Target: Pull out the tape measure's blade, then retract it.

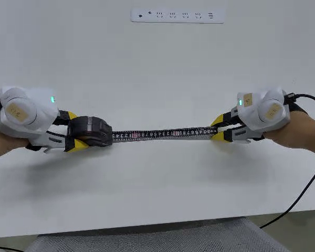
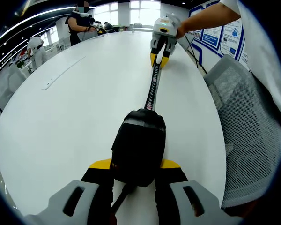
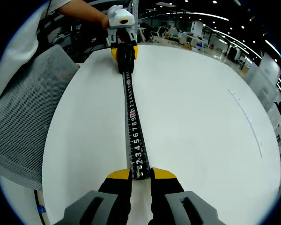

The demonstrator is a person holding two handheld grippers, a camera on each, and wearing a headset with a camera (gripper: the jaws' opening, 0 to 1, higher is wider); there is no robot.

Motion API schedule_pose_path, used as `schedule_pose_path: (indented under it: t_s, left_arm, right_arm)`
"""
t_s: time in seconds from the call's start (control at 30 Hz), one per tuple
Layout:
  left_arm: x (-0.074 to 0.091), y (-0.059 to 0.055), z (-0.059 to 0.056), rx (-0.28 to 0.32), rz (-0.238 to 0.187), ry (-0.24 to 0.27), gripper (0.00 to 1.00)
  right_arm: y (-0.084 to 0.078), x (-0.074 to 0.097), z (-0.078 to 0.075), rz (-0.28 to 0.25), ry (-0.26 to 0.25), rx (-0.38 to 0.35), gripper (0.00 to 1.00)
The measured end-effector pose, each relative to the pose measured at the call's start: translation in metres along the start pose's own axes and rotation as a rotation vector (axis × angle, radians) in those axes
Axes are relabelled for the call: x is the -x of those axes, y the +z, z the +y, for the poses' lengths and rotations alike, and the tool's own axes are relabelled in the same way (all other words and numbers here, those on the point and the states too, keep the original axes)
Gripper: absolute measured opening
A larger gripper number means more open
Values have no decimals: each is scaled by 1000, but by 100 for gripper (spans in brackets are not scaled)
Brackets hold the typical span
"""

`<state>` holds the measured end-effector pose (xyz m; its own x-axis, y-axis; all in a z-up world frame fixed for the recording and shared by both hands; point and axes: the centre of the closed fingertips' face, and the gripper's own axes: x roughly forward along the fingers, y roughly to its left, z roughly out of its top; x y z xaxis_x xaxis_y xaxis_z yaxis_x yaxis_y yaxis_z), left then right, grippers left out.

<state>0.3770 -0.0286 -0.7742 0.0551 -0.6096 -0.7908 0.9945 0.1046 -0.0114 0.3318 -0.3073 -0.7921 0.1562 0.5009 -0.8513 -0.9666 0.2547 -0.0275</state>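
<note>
Left gripper [image 1: 76, 134] is clamped tight on the black tape measure [image 1: 92, 131], and right gripper [image 1: 219, 129] pinches the tip of the blade [image 1: 163, 134]. The blade runs out straight between them, just above the white tabletop [image 1: 157, 184], parallel to its near edge and somewhat nearer that edge.

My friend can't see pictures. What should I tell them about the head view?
Two grippers stretch a tape measure's blade over a white table. The left gripper clamps the black case; the right gripper pinches the blade's tip.
</note>
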Motion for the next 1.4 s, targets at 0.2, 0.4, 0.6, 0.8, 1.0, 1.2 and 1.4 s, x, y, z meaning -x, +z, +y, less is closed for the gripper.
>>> schedule_pose_path:
  t_s: [0.2,0.4,0.6,0.8,1.0,1.2,1.4]
  left_arm:
    - [0,0,0,1,0,1,29]
    - [0,0,-1,-1,-1,3,29]
    - [0,0,-1,-1,-2,3,29]
    - [1,2,-1,13,-13,2,33]
    - [0,5,-1,9,-22,1,36]
    - [2,7,-2,14,-28,2,37]
    - [6,5,-1,37,-32,11,43]
  right_arm:
    - [0,0,0,8,2,-1,14]
    - [0,0,0,10,3,-4,14]
    - [0,0,-1,13,-4,0,15]
    - [1,3,-3,-1,-10,-44,22]
    - [2,2,-2,-2,-8,-52,23]
    - [3,4,-2,-17,-16,-77,24]
    - [7,7,-3,-42,-29,-132,31]
